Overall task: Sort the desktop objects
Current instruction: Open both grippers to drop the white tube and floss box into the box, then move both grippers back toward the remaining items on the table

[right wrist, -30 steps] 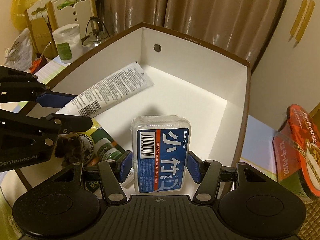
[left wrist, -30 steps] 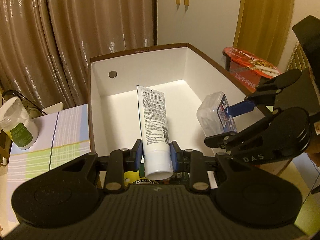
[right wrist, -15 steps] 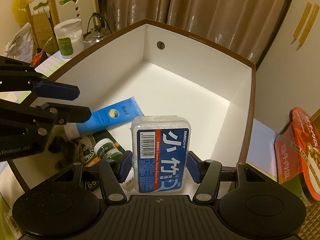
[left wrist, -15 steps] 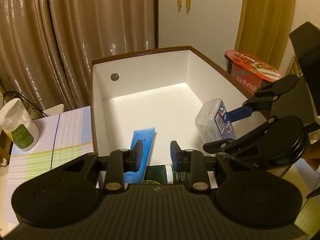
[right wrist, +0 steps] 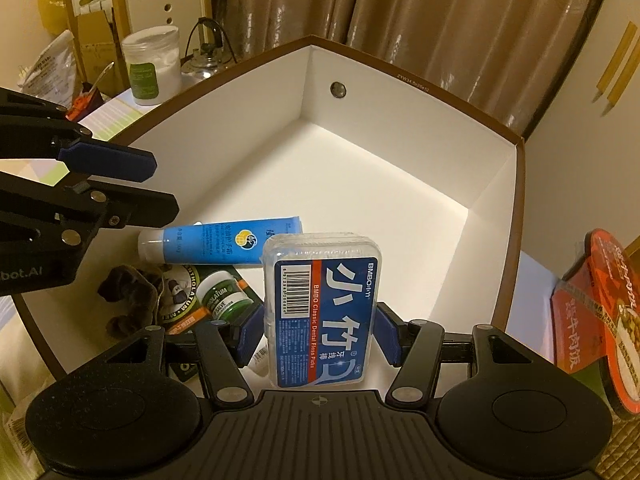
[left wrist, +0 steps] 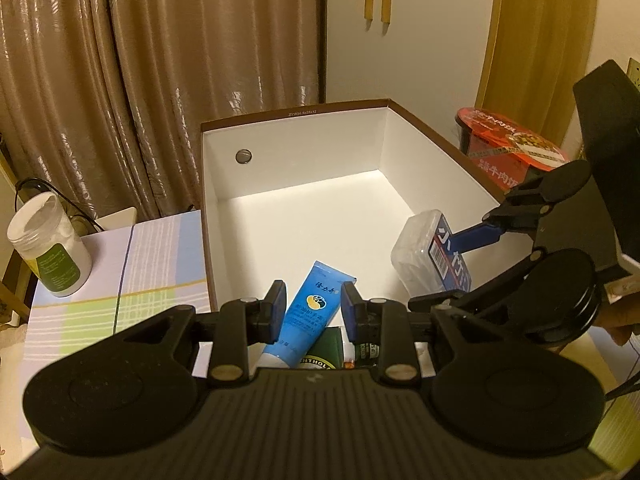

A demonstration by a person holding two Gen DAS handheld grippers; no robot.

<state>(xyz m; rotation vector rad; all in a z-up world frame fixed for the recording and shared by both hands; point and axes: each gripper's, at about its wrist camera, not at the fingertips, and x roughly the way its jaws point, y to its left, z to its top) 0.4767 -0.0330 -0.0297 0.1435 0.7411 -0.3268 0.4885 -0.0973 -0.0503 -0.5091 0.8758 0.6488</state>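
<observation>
Brown curtains are seen behind a desk on which a white-lined box is set. The left claw is held empty above the box, its jaws parted; a blue tube is seen lying below, between them. A floss box is clamped in the right claw, to the right of the left claw, over the box.
</observation>
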